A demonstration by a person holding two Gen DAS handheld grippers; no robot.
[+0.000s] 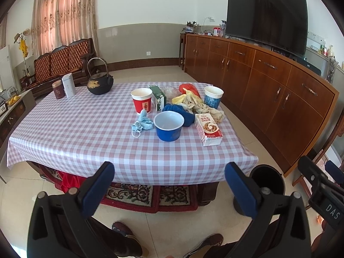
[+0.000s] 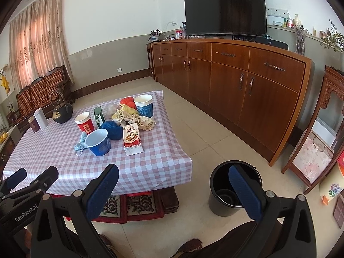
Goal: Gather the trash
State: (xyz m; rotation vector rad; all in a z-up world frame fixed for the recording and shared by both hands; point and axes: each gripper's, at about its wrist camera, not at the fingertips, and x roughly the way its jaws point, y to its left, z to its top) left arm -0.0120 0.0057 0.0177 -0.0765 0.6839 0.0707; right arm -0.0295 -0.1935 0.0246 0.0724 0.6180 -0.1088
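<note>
Left claw (image 1: 169,185): spread wide, nothing held, hovering short of the near edge of the surface (image 1: 86,129). Right claw (image 2: 174,187): likewise wide apart and empty, poised above the floor between the surface and the black bin (image 2: 223,206). Lettering on the tool bodies: "GenRobot.AI" on one, "DAS" on the other.

Judged from the layout: task not yet begun. Bin dark inside, no rubbish seen in it, though only part of its bottom showed. Everything to be collected lay on the checked cloth, well apart from both claws.

Nearest on the surface: a crumpled blue face mask (image 1: 142,123) just beside a blue bowl (image 1: 168,126), and a red-and-white carton (image 1: 208,131) on its side, printed with Chinese characters and a food picture, the text too small to read with confidence. Behind these: a red paper cup (image 1: 143,102) with an unreadable label, a green box (image 1: 158,97), a blue cloth (image 1: 185,114), a heap of yellowish peel or rag (image 1: 200,105), a red bag (image 1: 189,89) and a blue patterned cup (image 1: 212,97).

Far corner, probably not rubbish: an iron kettle (image 1: 100,83), a white canister (image 1: 68,86), a dark tin (image 1: 58,89).
</note>
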